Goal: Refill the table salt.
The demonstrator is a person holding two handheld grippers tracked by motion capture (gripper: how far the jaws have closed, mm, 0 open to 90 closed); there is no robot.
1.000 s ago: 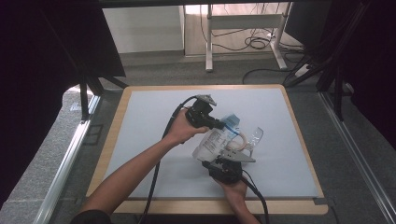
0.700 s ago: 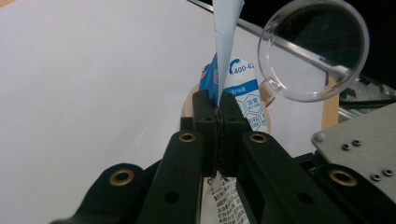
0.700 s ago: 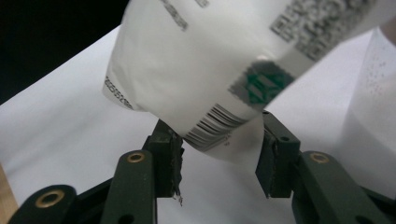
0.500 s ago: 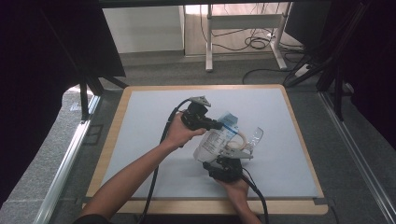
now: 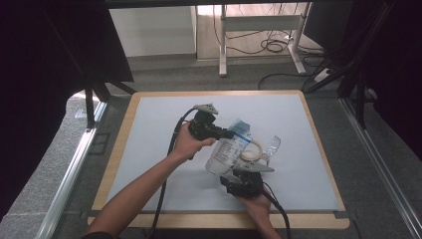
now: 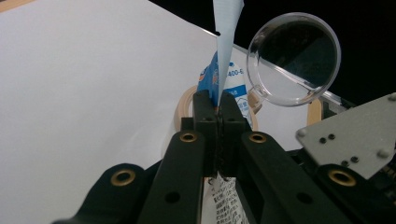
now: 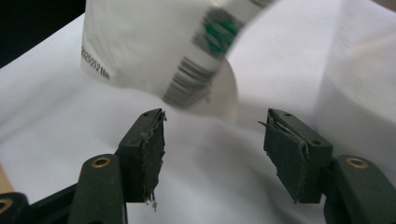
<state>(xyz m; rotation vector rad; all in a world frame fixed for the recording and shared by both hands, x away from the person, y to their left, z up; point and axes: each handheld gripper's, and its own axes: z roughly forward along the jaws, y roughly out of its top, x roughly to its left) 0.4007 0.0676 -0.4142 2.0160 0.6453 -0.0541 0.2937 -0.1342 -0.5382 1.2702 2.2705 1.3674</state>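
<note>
A white and blue printed pouch [image 5: 227,151] hangs tilted over the white mat. My left gripper [image 5: 225,133] is shut on the pouch's blue top edge [image 6: 224,70]. Just below the pouch's lower end, my right gripper [image 5: 244,175] is open. Its jaws have just been opening, and nothing lies between them in the right gripper view [image 7: 212,140]. The barcoded end of the pouch [image 7: 163,46] hangs beyond the fingertips. A beige tape ring [image 5: 252,149] and a clear round lid [image 6: 294,60] sit beside the pouch.
The white mat [image 5: 159,119] lies on a wood-edged table [image 5: 124,124]. The clear plastic lid [image 5: 272,144] stands to the right of the tape ring. Both cables trail back toward the near edge. A desk frame and loose cables stand on the floor beyond the table.
Both hands stay almost where they were. The pouch still hangs from the left gripper.
</note>
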